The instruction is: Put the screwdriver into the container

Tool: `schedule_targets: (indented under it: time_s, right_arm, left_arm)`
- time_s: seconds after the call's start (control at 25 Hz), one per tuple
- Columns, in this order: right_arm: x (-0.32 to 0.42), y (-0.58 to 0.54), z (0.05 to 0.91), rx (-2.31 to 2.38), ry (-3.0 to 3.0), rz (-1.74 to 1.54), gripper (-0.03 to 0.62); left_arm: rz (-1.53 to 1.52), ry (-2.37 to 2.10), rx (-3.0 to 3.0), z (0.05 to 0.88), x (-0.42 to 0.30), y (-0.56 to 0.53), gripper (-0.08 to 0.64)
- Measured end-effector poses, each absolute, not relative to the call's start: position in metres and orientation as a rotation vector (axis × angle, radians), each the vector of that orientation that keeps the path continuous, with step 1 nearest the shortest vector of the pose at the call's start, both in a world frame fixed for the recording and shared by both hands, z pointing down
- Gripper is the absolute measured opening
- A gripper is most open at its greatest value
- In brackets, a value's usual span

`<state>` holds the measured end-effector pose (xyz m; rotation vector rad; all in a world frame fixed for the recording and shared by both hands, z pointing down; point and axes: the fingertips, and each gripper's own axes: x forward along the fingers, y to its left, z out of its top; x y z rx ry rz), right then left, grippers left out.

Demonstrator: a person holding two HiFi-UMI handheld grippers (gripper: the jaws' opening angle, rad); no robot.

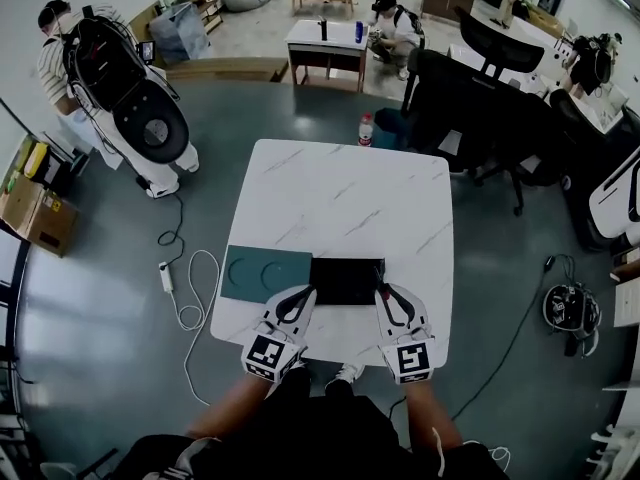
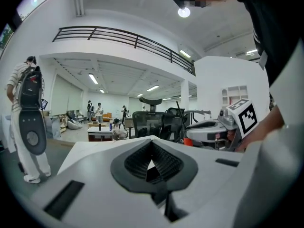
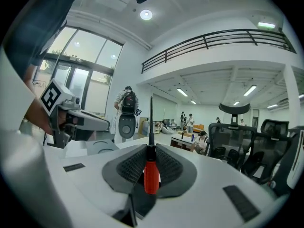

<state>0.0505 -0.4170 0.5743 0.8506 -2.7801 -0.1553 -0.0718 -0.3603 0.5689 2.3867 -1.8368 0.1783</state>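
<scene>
Screwdriver (image 3: 151,175) stands clamped in my right gripper (image 1: 383,290), shaft forward; both forearms extend to the near edge of the table (image 1: 350,188) (left gripper (image 1: 303,296) closed, empty).

An office-lab hall is stretching ahead of the right gripper (image 1: 381,290): office chairs (image 1: 480,108) are standing ahead-right, a person (image 1: 392,28) is crouching by a far table (image 1: 327,38), and a mezzanine railing (image 3: 213,38) is running overhead.

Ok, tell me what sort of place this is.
Probably a big open office or lab hall: black office chairs beside a white marble-look table, a railed upper gallery, and a person carrying a backpack.
</scene>
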Motion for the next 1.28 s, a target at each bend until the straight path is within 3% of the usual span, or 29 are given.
schedule_targets:
  time_s: [0.24,0.68,1.28]
  right_arm:
    - [0.024,-0.411,0.61,0.667,-2.673,-0.172,0.072]
    - [-0.008,-0.416,0.701,0.19,-2.321,-0.559,0.072]
    - [-0.012,-0.427,0.782,-0.03,-1.938,-0.595,0.072]
  left_arm:
    - [0.13,-1.828,2.348,0.575,-0.091,-0.354,0.006]
    - [0.14,-1.856,2.263,0.594,-0.113,-0.337,0.005]
    - [0.107,-1.909,2.183,0.604,-0.137,-0.328,0.005]
